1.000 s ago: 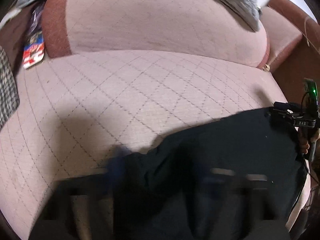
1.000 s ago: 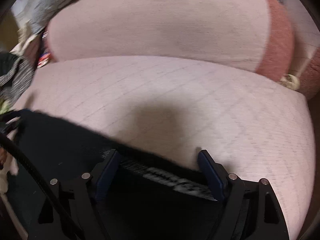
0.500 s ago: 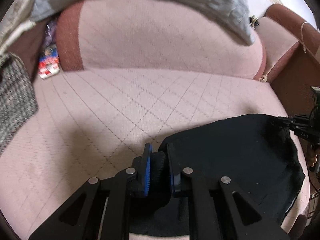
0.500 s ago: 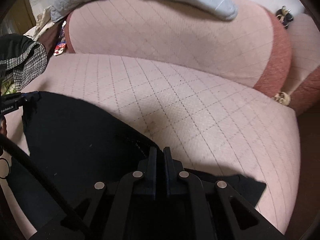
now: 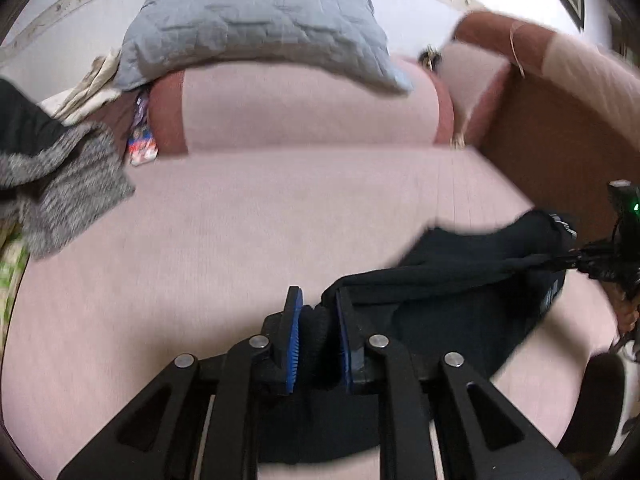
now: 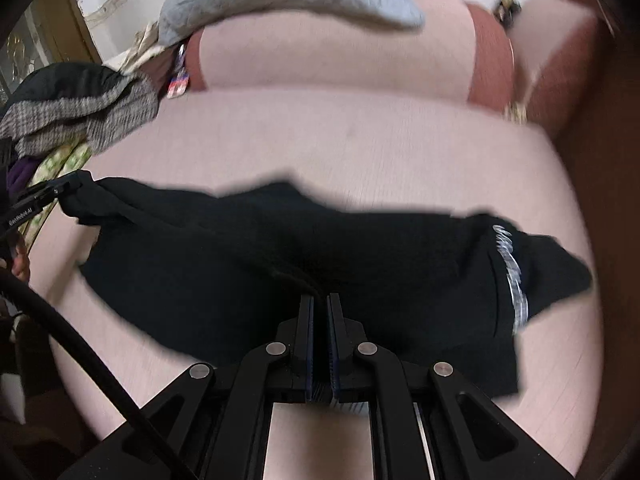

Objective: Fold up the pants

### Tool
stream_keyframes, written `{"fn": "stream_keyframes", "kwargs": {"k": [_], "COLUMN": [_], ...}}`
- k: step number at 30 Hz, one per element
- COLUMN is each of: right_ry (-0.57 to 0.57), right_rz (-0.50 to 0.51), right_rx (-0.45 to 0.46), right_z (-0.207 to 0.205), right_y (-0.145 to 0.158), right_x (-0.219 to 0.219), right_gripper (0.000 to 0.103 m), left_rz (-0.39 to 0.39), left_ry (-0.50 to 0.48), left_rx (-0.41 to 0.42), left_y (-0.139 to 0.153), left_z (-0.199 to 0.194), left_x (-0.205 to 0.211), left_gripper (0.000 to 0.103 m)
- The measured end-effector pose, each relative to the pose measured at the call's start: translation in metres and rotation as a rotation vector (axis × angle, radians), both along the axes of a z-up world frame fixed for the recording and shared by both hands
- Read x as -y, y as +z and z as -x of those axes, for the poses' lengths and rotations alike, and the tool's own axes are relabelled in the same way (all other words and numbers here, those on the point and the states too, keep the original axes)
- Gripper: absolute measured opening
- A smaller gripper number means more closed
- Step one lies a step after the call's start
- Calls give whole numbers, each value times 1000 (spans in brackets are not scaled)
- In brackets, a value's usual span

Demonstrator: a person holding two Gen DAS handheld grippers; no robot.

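Black pants (image 5: 460, 296) hang stretched between my two grippers above the pink sofa seat (image 5: 240, 240). My left gripper (image 5: 316, 300) is shut on a thick bunched edge of the pants. My right gripper (image 6: 320, 300) is shut on the pants' (image 6: 280, 248) upper edge, and the cloth spreads out below and in front of it. White lettering (image 6: 510, 276) runs down the pants' right side. The right gripper (image 5: 592, 260) also shows at the right edge of the left wrist view. The left gripper (image 6: 60, 190) shows at the left edge of the right wrist view.
A grey quilted pillow (image 5: 256, 24) lies on top of the sofa backrest (image 5: 304, 112). A grey knitted garment (image 5: 60, 192) lies on the sofa's left end, with a colourful packet (image 5: 142, 148) behind it. A brown armrest (image 5: 560, 140) stands at the right.
Both grippers went from open around the pants' edge to shut on it, then rose. The pants have lifted off the seat and now hang between them.
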State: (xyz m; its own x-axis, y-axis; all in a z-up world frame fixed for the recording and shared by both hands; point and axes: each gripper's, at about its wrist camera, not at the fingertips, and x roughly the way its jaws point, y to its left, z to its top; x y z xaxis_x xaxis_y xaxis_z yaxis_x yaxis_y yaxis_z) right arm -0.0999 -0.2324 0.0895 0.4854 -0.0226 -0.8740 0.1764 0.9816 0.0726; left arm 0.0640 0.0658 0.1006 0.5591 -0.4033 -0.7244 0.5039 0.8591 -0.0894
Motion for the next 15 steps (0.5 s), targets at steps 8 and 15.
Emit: {"fn": "stream_keyframes", "kwargs": {"k": [8, 15], "right_ry": [-45, -57], "right_rz": [51, 75], "right_rx": [-143, -6], "right_z": [76, 86], "right_y": [-57, -17], "right_x": [-37, -52], "right_gripper": [11, 45], "left_rz": [15, 200], "left_ry": [90, 207], "left_rx": [-190, -248], "left_y": [-58, -40], "left_z": [73, 56], "left_x": [-53, -94], "left_gripper": [25, 44]}}
